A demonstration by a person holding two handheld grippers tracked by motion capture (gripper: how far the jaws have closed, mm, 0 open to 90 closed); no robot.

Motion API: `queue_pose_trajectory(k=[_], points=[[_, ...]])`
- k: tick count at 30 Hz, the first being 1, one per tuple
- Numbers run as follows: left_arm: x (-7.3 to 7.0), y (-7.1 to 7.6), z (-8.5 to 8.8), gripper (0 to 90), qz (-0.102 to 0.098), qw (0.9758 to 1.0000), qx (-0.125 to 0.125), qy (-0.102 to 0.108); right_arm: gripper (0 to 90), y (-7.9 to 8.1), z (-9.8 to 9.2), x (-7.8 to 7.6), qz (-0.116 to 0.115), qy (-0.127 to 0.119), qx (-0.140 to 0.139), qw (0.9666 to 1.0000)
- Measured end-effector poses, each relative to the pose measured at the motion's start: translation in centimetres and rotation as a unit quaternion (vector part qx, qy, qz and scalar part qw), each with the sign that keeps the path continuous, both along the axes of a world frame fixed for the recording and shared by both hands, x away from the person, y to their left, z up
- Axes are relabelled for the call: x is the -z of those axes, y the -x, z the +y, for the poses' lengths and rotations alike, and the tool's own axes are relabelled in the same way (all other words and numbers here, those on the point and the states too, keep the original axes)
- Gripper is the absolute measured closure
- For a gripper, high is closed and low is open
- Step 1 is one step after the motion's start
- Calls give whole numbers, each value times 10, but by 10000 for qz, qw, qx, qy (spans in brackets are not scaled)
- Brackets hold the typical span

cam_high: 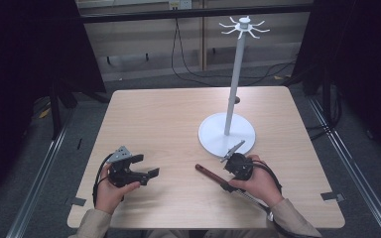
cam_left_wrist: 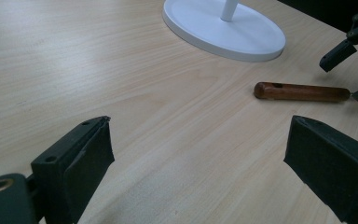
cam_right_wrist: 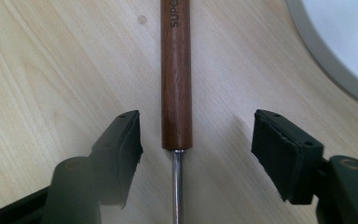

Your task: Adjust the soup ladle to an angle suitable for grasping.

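A tool with a brown wooden handle [cam_high: 209, 174] and a thin metal shaft lies flat on the wooden table [cam_high: 178, 119], just in front of the white stand's round base [cam_high: 226, 135]. My right gripper [cam_high: 228, 174] hovers open over the spot where handle [cam_right_wrist: 175, 70] meets shaft [cam_right_wrist: 178, 186], one jaw on each side and neither touching. My left gripper [cam_high: 146, 166] is held open above bare table to the left, with nothing between its fingers. Its view shows the handle [cam_left_wrist: 300, 91] off to the right.
The white stand's pole [cam_high: 233, 84] rises from its base [cam_left_wrist: 223, 30] to a ring of hooks [cam_high: 244, 26] at the top. Cables run across the floor behind the table. Dark curtains flank both sides.
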State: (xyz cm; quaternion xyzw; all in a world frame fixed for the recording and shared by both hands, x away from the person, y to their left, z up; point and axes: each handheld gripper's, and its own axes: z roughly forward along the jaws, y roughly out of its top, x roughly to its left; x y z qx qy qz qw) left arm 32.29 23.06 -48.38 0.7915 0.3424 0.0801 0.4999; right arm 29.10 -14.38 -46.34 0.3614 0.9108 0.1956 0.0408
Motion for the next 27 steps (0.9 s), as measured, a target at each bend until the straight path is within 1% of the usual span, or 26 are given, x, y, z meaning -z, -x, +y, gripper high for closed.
queue_pose_trajectory(k=[2,4,6,10,13,14,15,16,17,18,19,21,22,24,25,26,27], points=[[0,0,0,73,3,10000,-31,-39,368,-1,4,0,91,28,12,10000],[0,0,0,73,-13,10000,-30,-55,402,-3,7,0,109,68,-43,9999],[0,0,0,73,6,10000,-14,-17,420,-4,10,0,157,163,-21,9997],[0,0,0,75,6,10000,-13,-38,453,-6,13,2,238,233,3,9994],[1,0,0,76,-3,10000,1,-42,516,-8,16,7,319,318,0,9990],[1,0,0,76,-3,10000,1,-42,516,-8,16,7,319,318,0,9990],[1,0,0,76,2,10000,8,-22,556,-9,17,7,307,345,38,9989],[1,0,0,77,3,10000,-5,-46,581,-10,18,7,274,401,24,9988],[1,0,0,77,3,10000,2,-37,613,-10,19,7,238,535,-27,9983],[1,-1,0,77,-2,10000,6,-29,641,-9,21,6,257,539,-10,9982],[0,-1,0,78,-2,10000,-7,-42,731,-9,22,6,264,525,18,9983],[0,-1,0,78,5,10000,-25,-34,744,-9,23,6,267,501,16,9984],[0,-1,1,79,-6,10000,-27,-54,749,-9,22,6,263,425,65,9987],[0,-1,1,79,-10,10000,-29,-54,749,-9,21,6,249,395,51,9989],[-1,0,2,80,-10,10000,-45,-37,750,-6,18,7,173,235,25,9996],[-1,0,2,79,-18,10000,-51,53,750,-5,16,7,119,187,-12,9998],[-1,0,2,80,-18,10000,-51,53,750,-5,16,7,119,187,-12,9998]])
